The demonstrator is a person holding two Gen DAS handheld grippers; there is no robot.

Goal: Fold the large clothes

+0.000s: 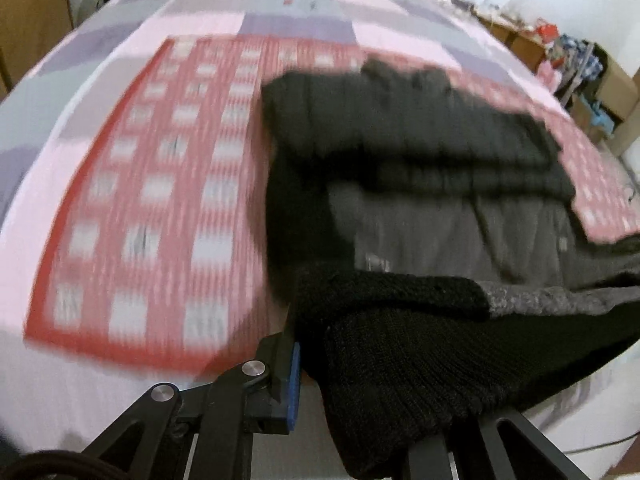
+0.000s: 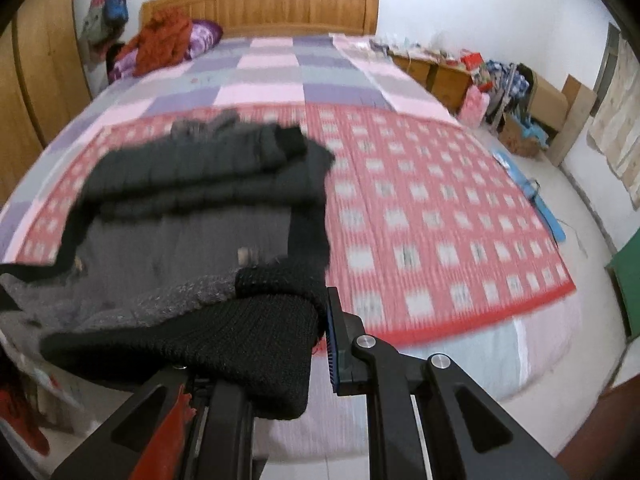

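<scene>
On the bed's red checked mat (image 2: pixel 440 216), the black and grey sweater (image 2: pixel 192 216) lies half lifted. The left gripper (image 1: pixel 320 380) and right gripper (image 2: pixel 312 344) each pinch its thick hem. It looks soft, floppy and heavy, so corners are best.

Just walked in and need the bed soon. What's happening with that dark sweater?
A person is folding it with a handheld gripper in each hand. The left gripper and the right gripper are each shut on the near knitted hem of the black and grey sweater, holding it above the red patterned mat on the bed. The far part is already bunched over.
</scene>
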